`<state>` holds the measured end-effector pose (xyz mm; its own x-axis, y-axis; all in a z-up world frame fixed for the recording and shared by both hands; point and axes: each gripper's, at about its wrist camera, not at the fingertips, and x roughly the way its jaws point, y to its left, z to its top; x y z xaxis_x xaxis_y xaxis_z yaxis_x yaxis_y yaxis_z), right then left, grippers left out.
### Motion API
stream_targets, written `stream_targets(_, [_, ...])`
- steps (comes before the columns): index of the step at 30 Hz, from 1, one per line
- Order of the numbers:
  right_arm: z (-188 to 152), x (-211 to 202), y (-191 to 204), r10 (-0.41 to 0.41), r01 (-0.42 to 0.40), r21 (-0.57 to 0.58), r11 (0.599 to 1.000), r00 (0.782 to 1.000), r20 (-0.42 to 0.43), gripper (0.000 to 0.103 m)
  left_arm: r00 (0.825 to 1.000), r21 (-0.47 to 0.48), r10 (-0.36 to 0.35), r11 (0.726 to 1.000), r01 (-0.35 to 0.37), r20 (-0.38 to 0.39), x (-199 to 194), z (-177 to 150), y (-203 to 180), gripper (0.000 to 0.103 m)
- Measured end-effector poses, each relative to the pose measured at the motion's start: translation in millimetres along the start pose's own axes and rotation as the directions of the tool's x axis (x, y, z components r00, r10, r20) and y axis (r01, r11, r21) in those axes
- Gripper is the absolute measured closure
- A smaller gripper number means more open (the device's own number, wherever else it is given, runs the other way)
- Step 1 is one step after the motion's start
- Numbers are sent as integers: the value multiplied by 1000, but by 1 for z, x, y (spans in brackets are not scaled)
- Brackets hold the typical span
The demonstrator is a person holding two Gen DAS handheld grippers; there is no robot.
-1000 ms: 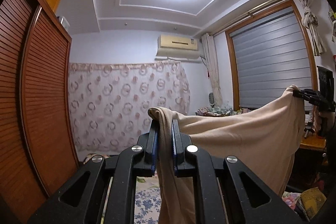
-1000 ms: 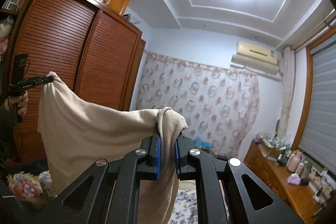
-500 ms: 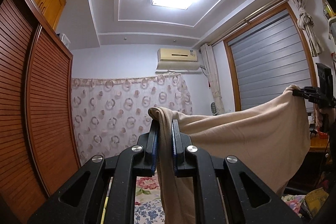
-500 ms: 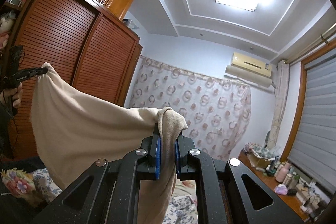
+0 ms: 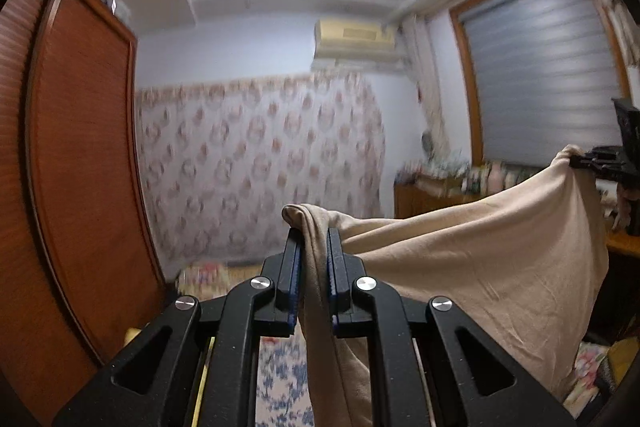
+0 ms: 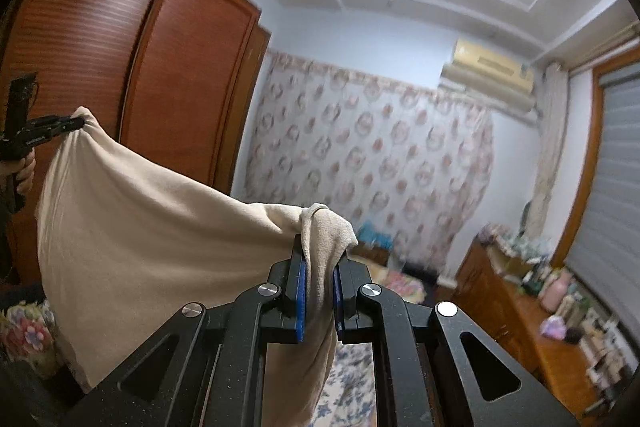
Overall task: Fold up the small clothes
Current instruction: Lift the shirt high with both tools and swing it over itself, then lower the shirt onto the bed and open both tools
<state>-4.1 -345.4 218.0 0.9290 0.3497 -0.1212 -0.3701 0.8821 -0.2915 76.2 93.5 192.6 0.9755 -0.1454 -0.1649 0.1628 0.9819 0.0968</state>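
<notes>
Looking along the left gripper (image 5: 313,239), its jaws are nearly closed, pinching one top corner of a beige garment (image 5: 480,259). From there the cloth stretches rightward to the right gripper (image 5: 576,161), which clamps the other corner at the frame's edge, so the long axis runs hand to hand, sagging in between. Below lies a floral bedspread (image 5: 280,367); a wooden wardrobe (image 5: 88,163) stands left.

Switching to the right wrist view, the right gripper (image 6: 320,247) is likewise almost shut on bunched fabric. The beige garment (image 6: 140,227) spreads left to the left gripper (image 6: 76,123). A cluttered dresser (image 6: 520,307) sits to the right, well apart. Nothing appears to block lowering the cloth onto the bed.
</notes>
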Motion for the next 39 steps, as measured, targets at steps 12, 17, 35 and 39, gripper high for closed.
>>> stream_targets(12, [-130, 234, -5, 45, -26, 66, 997, 950, -309, 92, 956, -81, -28, 997, 4, -293, 183, -128, 6, 91])
stream_targets(17, [-139, 289, -10, 43, -17, 73, 997, 929, -366, 92, 938, -73, -12, 997, -14, -348, 222, -140, 7, 91])
stream_targets(35, [-119, 331, -20, 29, 75, 194, 978, 874, -485, 53, 886, -114, -58, 993, 6, -460, 233, -170, 9, 54])
stream_targets(39, [-119, 296, -8, 35, 73, 207, 976, 879, -475, 44, 866, -140, -98, 990, 33, -490, 214, -183, 5, 43])
